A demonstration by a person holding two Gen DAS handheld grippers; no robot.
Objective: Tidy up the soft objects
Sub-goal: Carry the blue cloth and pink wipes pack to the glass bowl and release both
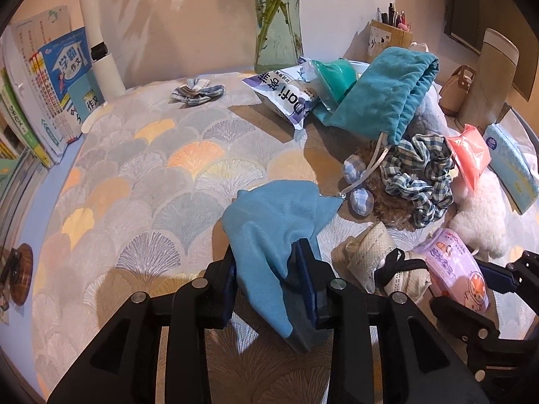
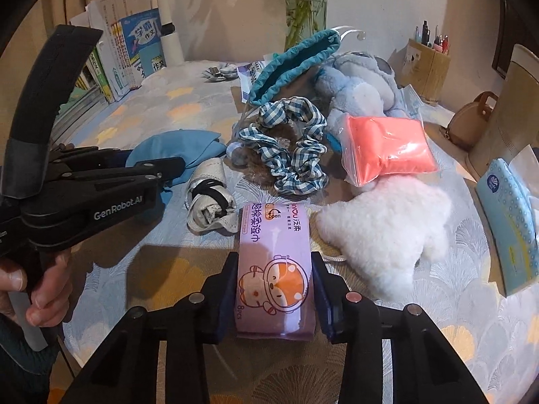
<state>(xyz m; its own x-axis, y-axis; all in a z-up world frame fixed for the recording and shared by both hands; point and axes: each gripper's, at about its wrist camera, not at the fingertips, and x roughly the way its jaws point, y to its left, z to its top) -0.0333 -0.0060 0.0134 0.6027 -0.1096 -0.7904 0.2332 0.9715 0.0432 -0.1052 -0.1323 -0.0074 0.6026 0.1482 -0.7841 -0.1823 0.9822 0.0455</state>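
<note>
Left wrist view. My left gripper (image 1: 269, 279) sat at bottom centre, jaws narrow, with a fold of the blue cloth (image 1: 269, 222) between them; I could not tell whether the pads pressed it. Right of it lay a cream lace bundle (image 1: 370, 259) with a black band, then the purple wipes pack (image 1: 454, 269) at lower right. Above these crowded a checked scrunchie (image 1: 417, 178), an orange zip bag (image 1: 470, 158) and a white fluffy toy (image 1: 478, 219). A teal drawstring pouch (image 1: 384, 101) lay at upper right; its contents were not visible. The glass vase (image 1: 278, 23) at top centre held green stems, the pen holder (image 1: 390, 37) held pens.

Right wrist view. My right gripper (image 2: 274, 289) at bottom centre closed on the purple wipes pack (image 2: 274, 259), pads against both sides. The left gripper (image 2: 148, 171) reached in from the left, a hand (image 2: 37, 286) on its handle, its tips at the blue cloth (image 2: 175, 151). A blue plush toy (image 2: 357, 84) lay beyond the scrunchie (image 2: 289, 141). A tissue box (image 2: 508, 222) stood at the right edge.

The table wore a fan-patterned cloth (image 2: 438, 303); books (image 2: 124, 50) leaned at upper left against a pale wall.
</note>
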